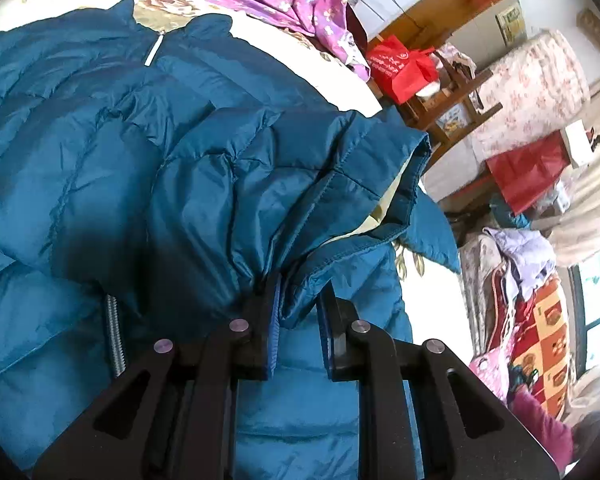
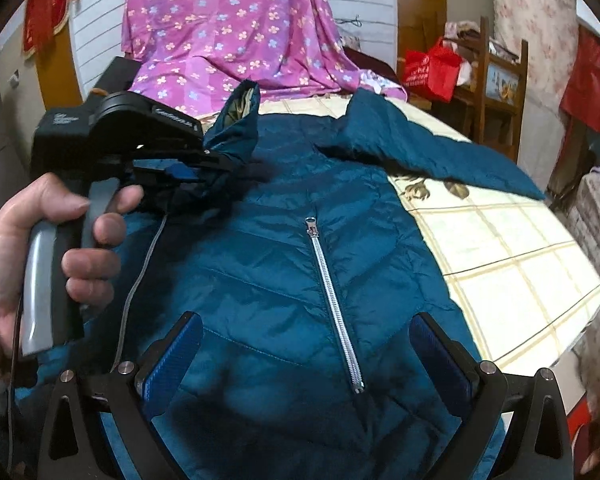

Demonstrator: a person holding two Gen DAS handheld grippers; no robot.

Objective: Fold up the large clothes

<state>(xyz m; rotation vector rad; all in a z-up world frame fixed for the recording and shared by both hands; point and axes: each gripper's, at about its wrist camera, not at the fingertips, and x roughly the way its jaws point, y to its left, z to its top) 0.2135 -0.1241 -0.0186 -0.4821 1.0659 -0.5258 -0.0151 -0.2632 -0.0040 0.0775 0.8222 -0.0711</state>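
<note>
1. A teal puffer jacket lies front-up on a bed, its silver zipper running toward six o'clock
2. The left gripper, held in a hand at nine o'clock in the right wrist view, is clamped on the bunched cuff of one sleeve, lifted over the jacket's chest
3. The right gripper hovers above the lower front with its jaws spread wide, holding nothing, zipper between them
4. The other sleeve stretches toward two o'clock across the bed
</note>
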